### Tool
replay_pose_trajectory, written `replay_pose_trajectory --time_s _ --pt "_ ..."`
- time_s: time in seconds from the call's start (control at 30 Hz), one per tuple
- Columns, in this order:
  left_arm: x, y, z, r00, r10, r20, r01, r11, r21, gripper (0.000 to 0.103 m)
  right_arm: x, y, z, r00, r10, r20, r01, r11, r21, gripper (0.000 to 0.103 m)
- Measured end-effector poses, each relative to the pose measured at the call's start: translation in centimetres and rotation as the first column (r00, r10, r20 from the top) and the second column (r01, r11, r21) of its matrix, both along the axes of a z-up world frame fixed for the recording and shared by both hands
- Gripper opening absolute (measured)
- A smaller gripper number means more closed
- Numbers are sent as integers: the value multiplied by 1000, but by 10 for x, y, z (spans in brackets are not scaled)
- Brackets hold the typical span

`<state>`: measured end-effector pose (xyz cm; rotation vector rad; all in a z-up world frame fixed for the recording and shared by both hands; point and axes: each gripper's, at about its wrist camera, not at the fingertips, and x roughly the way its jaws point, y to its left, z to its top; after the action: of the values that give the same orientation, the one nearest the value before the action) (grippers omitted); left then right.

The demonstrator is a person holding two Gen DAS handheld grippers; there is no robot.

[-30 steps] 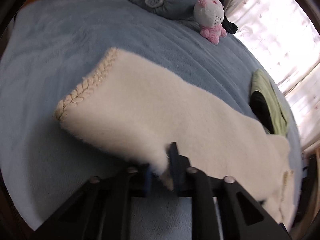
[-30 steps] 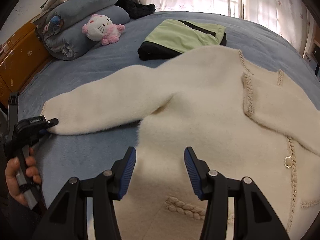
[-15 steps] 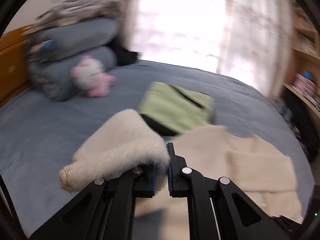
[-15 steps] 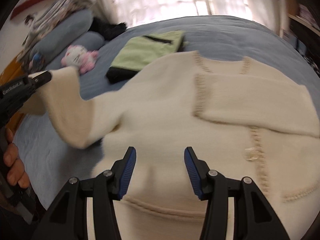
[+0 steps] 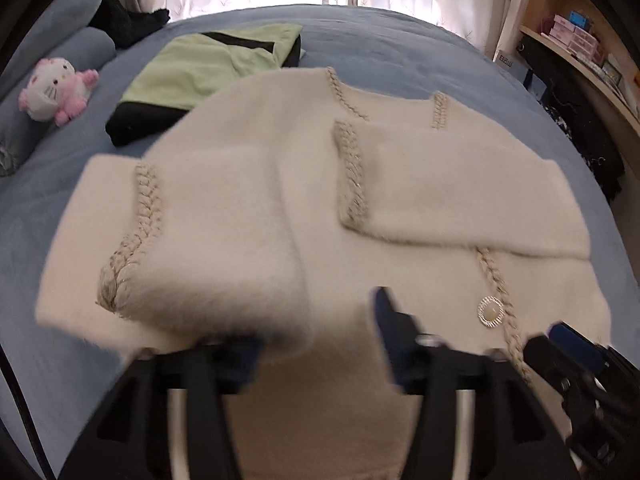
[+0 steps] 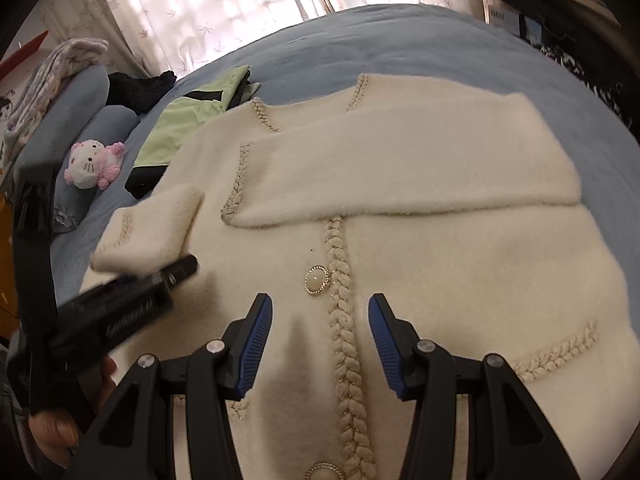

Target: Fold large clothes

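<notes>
Both tools are matt black plastic. The right gripper (image 6: 320, 340) has two angular fingers with triangular cut-outs, round silver screw heads at the joints, and ribbed blue pads (image 6: 256, 344) on the inner faces. The left gripper (image 5: 316, 340), blurred in its own view, shows the same black frame, dark blue pads and silver pins. Seen from the right wrist, its black body carries faint pale lettering, too blurred to read, and a small screw near the tip.
</notes>
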<state>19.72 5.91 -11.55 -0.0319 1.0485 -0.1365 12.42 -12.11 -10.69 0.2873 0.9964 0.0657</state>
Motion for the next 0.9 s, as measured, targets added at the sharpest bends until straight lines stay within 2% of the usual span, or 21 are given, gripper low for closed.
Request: replay_pose_trajectory --time_s 0.07,0.17,0.33,0.47,0.63,0.77,0.9 --pt "-7 6 5 1000 12 6 -12 999 -36 73 2 -1 0 1000 4 5 -4 1000 19 50" --pt "-17 17 17 999 31 -4 -32 996 -83 74 6 2 3 1000 21 19 -22 999 45 51" --pt "-35 45 44 997 79 21 -76 991 -112 74 14 18 15 996 69 52 -72 995 67 51" --pt "-56 87 58 986 164 38 -156 974 -165 75 22 46 26 981 170 92 -171 985 8 51" --pt "-61 143 56 954 300 11 -293 938 -185 75 29 98 28 930 351 112 -347 936 -52 51" --pt "-60 169 50 939 343 4 -339 929 -152 75 34 132 23 893 438 103 -428 898 -100 51" --pt "-61 182 40 935 355 -1 -351 926 -139 75 35 164 17 846 527 83 -507 843 -182 51"
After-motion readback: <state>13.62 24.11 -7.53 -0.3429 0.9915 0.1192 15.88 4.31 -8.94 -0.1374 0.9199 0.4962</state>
